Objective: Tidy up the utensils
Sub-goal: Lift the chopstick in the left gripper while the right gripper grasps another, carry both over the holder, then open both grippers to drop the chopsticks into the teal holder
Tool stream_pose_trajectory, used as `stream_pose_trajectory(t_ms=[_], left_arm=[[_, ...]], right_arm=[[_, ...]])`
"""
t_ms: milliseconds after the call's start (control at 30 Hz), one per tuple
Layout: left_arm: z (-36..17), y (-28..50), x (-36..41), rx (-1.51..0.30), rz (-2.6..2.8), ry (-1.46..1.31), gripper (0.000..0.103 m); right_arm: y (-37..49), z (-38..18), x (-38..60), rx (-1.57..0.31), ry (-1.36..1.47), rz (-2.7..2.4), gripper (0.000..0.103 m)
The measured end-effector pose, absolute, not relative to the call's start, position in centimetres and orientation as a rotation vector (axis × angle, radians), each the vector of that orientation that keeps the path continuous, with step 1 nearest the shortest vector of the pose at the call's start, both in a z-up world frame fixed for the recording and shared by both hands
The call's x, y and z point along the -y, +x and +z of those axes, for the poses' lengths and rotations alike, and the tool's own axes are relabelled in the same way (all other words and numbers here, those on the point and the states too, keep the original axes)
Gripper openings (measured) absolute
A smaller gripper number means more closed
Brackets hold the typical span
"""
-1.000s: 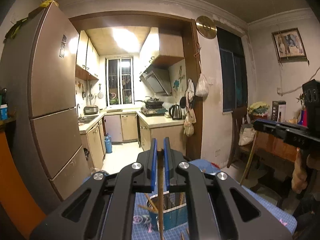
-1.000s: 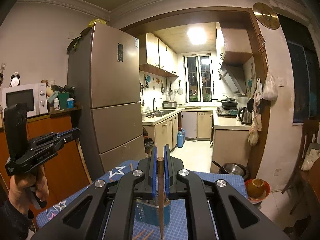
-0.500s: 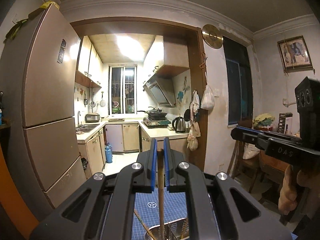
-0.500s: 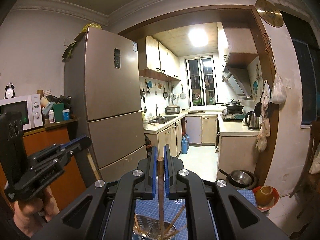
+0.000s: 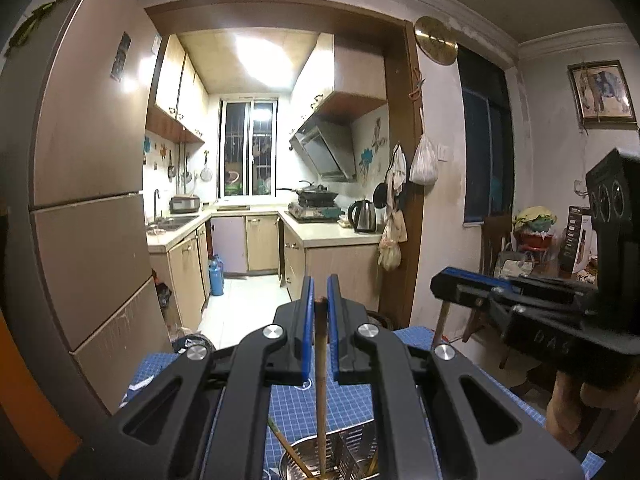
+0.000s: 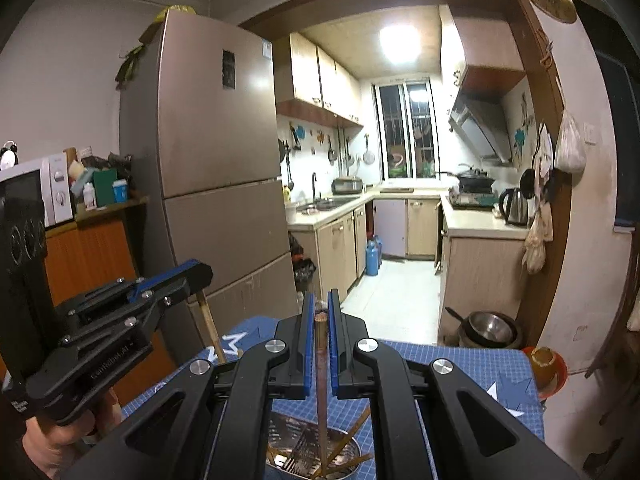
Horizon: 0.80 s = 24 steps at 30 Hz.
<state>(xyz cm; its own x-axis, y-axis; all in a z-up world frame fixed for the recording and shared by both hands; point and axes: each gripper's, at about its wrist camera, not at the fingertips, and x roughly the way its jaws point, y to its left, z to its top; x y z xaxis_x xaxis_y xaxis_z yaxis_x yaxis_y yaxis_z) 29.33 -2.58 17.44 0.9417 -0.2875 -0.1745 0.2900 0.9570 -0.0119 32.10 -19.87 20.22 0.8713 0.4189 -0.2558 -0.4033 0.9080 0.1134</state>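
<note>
In the left wrist view my left gripper [image 5: 319,300] is shut on a pale wooden chopstick [image 5: 321,380] that hangs straight down into a perforated metal utensil holder [image 5: 344,452] at the bottom edge. Several chopsticks lean inside the holder. My right gripper [image 5: 444,284] is at the right, a stick [image 5: 440,324] hanging from it. In the right wrist view my right gripper [image 6: 318,312] is shut on a darker chopstick [image 6: 320,384], whose lower end dips into the same holder [image 6: 352,450]. At the left is the left gripper [image 6: 200,272] with its stick [image 6: 210,328].
The holder stands on a table covered by a blue grid mat [image 6: 460,360]. A tall fridge [image 6: 216,168] is on the left and a kitchen doorway lies ahead. An orange bowl [image 6: 544,360] and a metal pot [image 6: 488,328] lie past the table's right end. A hand [image 6: 60,440] grips the left tool.
Both grippers have moved forward and down, each still holding its chopstick. The blue box seen below them a second ago is gone from view, and the metal holder now lies under both sticks.
</note>
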Motion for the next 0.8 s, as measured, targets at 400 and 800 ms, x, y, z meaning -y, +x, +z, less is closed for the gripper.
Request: stream_pose_trajectory(t_ms=[400,800], left_arm=[[17.2,29.1,2.6,-0.197,-0.310,0.012,0.050],[13.9,15.5,-4.3,-0.184,-0.308,0.109,0.056]], right_arm=[[30.4,20.6,19.8,-0.260,0.026,0.423,0.008],[8.9,10.6,22.4,-0.287,0.038,0.413,0.022]])
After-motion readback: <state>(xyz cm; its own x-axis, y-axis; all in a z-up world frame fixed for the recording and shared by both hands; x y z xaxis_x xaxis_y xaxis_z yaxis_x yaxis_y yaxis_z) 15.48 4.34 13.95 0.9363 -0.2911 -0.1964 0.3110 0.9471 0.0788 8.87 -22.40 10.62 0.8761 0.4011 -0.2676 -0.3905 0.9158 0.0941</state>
